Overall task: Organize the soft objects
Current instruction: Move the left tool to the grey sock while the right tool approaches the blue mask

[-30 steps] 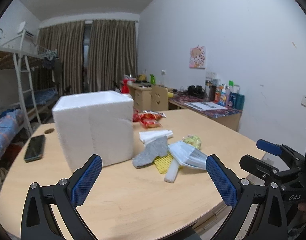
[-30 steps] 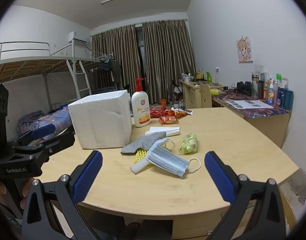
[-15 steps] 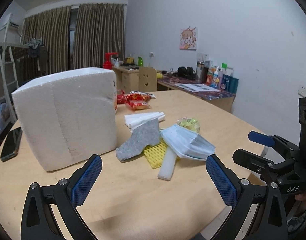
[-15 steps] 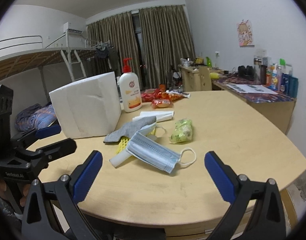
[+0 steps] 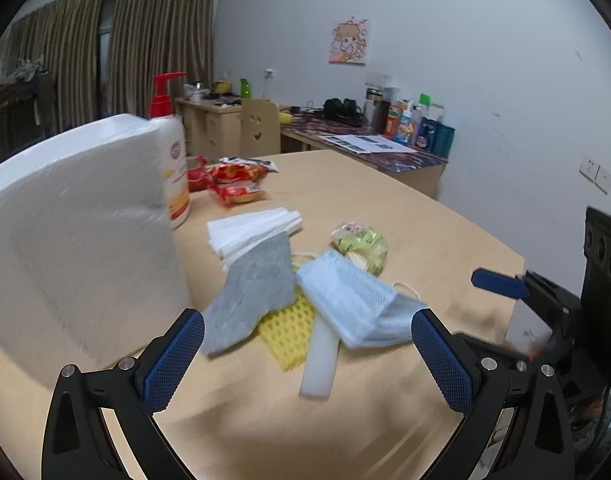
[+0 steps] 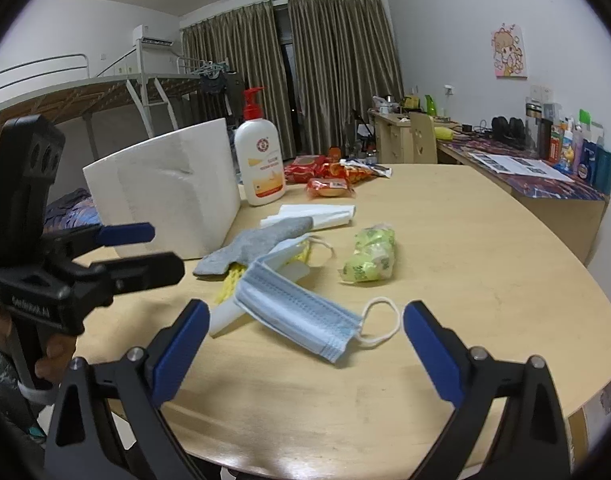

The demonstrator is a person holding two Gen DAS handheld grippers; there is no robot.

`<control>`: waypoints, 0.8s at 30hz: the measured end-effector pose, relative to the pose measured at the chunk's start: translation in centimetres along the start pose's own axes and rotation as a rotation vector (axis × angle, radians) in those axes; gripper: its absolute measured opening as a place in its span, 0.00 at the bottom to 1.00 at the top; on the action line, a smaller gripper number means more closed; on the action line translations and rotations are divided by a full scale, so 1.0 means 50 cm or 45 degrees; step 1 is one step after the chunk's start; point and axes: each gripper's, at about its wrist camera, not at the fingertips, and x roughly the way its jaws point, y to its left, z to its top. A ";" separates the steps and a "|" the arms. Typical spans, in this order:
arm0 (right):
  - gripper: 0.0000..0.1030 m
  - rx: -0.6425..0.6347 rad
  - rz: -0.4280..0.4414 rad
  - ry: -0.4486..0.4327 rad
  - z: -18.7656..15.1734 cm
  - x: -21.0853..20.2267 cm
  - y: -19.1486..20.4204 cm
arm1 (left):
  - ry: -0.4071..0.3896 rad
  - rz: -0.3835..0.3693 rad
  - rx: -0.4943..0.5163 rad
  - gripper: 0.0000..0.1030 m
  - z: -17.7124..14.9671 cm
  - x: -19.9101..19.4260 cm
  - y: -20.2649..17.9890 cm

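Hovering low over the round wooden table, the right gripper is held with its blue-padded fingers spread wide and nothing between them. Just ahead of its fingertips a blue face mask is lying, with one white ear loop turned toward the right finger. The left gripper is also spread apart and empty, and just in front of it a white foam strip is seen, partly covered by the mask. Beside the strip, toward the left finger, a yellow foam net is lying under a grey felt cloth. Further ahead and to the right of both tools, a crumpled green-yellow plastic bag is placed alone on the table. Behind the cloth a folded white foam sheet is found. To the left of the left gripper a large white foam box is standing, blurred in this view. Behind the box a white pump bottle with red head is upright, and beyond it red snack packets are scattered. At the far side a desk with bottles is seen against the wall.
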 end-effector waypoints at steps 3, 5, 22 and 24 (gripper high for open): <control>0.97 0.012 -0.029 -0.003 0.000 0.000 -0.013 | 0.010 -0.039 0.010 1.00 0.023 0.023 -0.002; 0.97 0.040 -0.034 -0.008 0.001 -0.001 -0.025 | 0.008 -0.047 0.015 1.00 0.041 0.038 -0.007; 0.97 0.016 -0.056 0.017 0.022 0.035 -0.027 | 0.033 0.178 -0.074 0.99 0.069 0.136 0.077; 0.97 0.002 -0.064 0.027 0.026 0.044 -0.023 | 0.031 0.211 -0.073 0.99 0.062 0.133 0.087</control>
